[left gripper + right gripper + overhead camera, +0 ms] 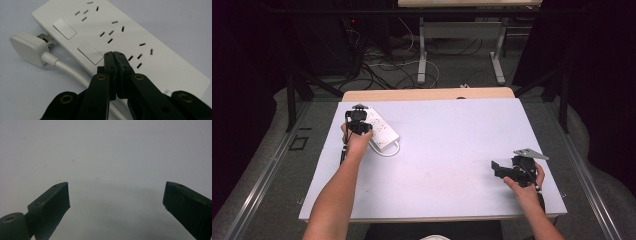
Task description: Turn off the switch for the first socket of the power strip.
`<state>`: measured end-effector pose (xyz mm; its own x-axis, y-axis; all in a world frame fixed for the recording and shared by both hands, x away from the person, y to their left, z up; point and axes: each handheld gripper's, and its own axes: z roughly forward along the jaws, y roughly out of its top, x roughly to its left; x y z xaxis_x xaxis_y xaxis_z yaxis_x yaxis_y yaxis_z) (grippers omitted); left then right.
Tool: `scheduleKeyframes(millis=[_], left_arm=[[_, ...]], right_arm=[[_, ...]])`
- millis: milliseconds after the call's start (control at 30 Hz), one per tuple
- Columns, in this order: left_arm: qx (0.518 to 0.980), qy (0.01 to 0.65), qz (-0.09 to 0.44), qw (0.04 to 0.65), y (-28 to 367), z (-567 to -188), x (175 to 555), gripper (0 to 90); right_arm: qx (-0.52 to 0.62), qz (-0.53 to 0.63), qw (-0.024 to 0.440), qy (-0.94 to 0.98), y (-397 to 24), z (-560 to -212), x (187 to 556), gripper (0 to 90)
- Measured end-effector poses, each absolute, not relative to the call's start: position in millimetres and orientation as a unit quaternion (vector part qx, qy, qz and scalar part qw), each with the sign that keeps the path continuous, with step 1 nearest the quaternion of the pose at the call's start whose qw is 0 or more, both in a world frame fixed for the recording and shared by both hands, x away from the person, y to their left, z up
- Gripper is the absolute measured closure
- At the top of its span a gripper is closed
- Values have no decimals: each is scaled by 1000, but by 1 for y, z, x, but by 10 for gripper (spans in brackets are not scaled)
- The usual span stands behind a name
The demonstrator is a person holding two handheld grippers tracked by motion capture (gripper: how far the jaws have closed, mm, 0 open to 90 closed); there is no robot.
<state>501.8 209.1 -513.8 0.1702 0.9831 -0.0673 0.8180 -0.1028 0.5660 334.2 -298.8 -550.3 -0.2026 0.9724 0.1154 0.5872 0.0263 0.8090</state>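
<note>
One power strip (379, 128) (long axis diagonal, cord end nearer person); left tool (113, 53) closed, right tool (116, 197) wide apart.

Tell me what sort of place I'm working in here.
Probably a lab or recording rig: a white table with dark curtains around it, loose cables on the floor behind, and a power strip as test piece.

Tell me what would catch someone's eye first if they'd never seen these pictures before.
Most striking is the white power strip at the far left of the pale table, with the left gripper poised over it, jaws closed, its tips just by one of the strip's rocker switches. The strip's own white plug lies unplugged on the table beside it. Over on the right, the right gripper hangs open above bare tabletop.
</note>
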Motion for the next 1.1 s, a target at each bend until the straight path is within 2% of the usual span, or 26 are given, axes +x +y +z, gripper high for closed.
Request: scheduleKeyframes(millis=[433, 1100], left_arm=[[716, 622, 169, 268, 213, -506, 497, 891], [734, 596, 166, 279, 198, -503, 490, 867]], right_arm=[[581, 388, 247, 672, -298, -550, 334, 63], [578, 387, 250, 674, -300, -550, 334, 65]])
